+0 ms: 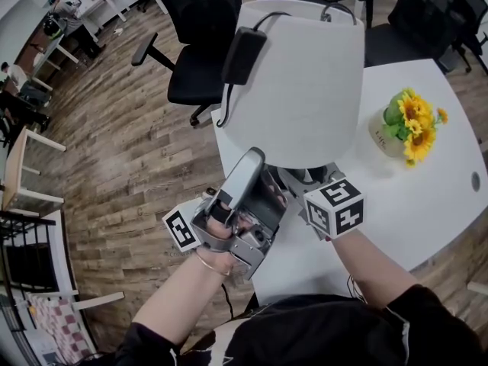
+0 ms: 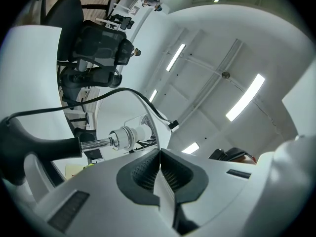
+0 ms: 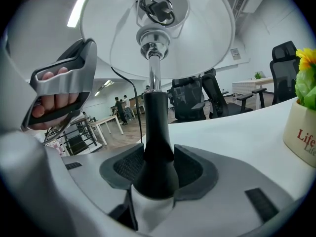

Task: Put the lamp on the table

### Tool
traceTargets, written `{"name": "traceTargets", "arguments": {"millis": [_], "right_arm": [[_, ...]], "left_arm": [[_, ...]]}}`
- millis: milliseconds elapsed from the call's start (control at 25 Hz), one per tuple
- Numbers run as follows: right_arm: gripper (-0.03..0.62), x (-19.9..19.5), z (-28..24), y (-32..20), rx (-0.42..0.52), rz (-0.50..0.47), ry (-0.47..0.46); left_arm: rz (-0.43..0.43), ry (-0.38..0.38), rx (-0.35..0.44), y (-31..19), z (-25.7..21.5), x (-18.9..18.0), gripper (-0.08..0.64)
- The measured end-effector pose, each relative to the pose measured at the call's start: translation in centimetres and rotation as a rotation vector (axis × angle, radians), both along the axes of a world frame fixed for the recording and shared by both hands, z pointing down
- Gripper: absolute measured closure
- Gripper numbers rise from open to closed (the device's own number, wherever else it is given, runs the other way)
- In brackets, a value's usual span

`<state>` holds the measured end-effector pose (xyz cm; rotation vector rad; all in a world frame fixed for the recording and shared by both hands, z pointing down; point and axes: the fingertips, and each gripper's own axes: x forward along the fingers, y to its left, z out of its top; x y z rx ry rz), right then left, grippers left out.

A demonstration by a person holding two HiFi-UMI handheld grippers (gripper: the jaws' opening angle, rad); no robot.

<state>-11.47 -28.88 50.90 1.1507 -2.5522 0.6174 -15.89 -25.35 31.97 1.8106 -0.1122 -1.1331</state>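
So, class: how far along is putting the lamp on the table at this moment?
Done: the lamp is gripped, over the white table. In hand: the right gripper clamps its black stem; the left gripper pinches the shade edge. Left: seat the hidden base, release.

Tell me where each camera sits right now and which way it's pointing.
Head view: on the person's head, looking steeply down at the lamp shade and white table; both forearms show.
Left gripper view: on the left gripper, facing up inside the lamp shade; its jaws pinch the rim.
Right gripper view: on the right gripper, facing up under it; jaws clamp the lamp stem; left hand's fingers show.
Shared: head and right gripper views both show the flower pot.
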Motion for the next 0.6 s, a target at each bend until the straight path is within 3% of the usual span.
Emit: {"name": "traceTargets", "arguments": {"millis": [600], "right_arm": [[0.385, 0.06, -0.06, 0.13, -0.056, 0.065, -0.026]], "left_arm": [[-0.098, -0.104, -0.074, 0.14, 0.27, -0.03, 0.545]]}}
